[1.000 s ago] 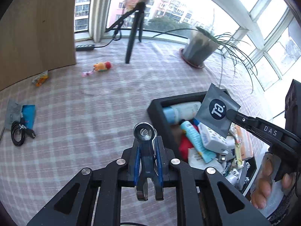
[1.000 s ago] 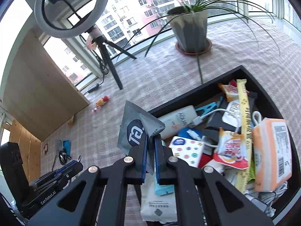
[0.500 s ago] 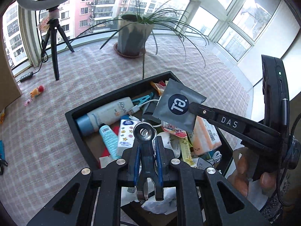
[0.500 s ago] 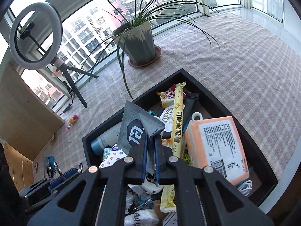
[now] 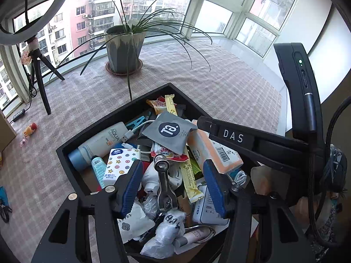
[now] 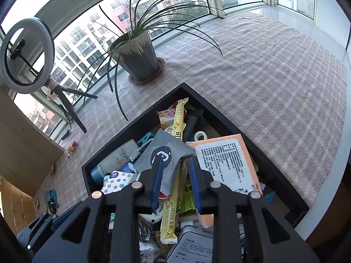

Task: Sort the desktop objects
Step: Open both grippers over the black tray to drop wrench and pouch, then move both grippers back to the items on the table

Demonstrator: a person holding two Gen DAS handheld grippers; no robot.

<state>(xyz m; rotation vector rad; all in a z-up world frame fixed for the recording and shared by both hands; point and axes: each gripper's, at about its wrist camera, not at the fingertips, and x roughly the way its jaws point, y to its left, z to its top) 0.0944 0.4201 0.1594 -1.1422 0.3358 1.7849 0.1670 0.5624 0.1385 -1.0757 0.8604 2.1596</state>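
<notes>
- Left wrist view: the left gripper [image 5: 172, 180] hangs over the black tray [image 5: 65, 153] with its jaws spread; they have just been opening. The metal clip [image 5: 164, 184] it pinched a second ago now lies loose between the pads on the clutter, so that item looks delivered.
- Right wrist view: the right gripper [image 6: 175, 175] has just been opening too, its jaws now partly apart. The grey sachet [image 6: 163, 153] it clamped before sits at the tip of its left pad, resting on the tray's pile; whether that pad still touches it is hard to tell.
- Both drops appear done; more things wait on the worktop [image 5: 87, 100].
</notes>
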